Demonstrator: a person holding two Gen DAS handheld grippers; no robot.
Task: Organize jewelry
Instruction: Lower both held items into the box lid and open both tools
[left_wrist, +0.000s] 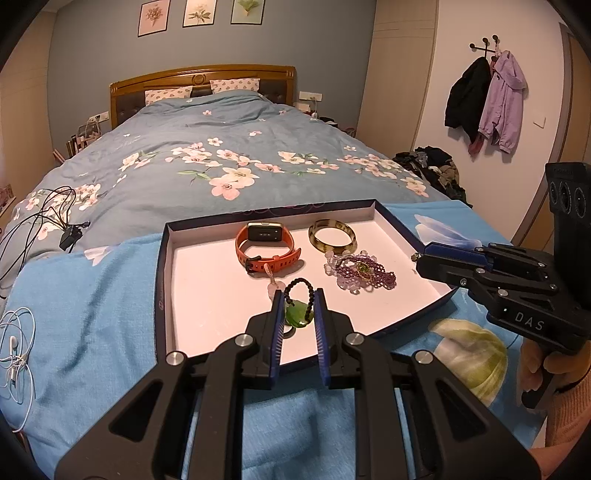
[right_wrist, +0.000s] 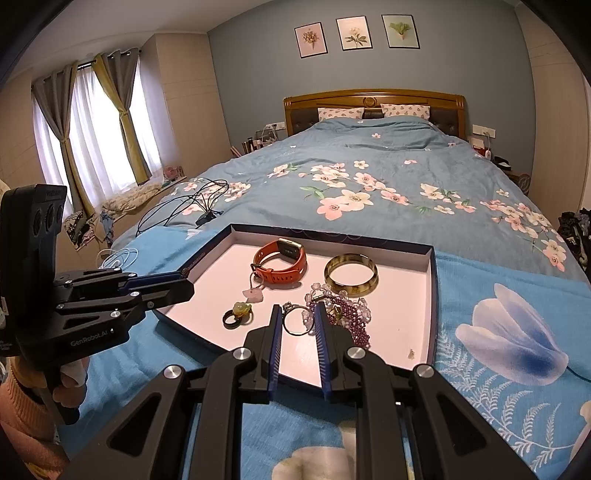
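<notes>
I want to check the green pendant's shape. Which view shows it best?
The left wrist view: the pendant sits close between the left tongs, cord visible. The right wrist view shows it small and farther off, beside the left tongs.

- A home bedroom: a bed (right_wrist: 369, 177) with a floral quilt stretches ahead of the jaws.
- Wooden headboard (right_wrist: 373, 98), framed prints (right_wrist: 356, 33), curtains (right_wrist: 92, 122), coats (left_wrist: 487, 99) on hooks.

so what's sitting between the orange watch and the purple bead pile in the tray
Nothing sits between them. The left wrist view shows bare white tray floor between the orange watch and the purple beads. The amber bangle lies farther back, beside the watch.
</notes>
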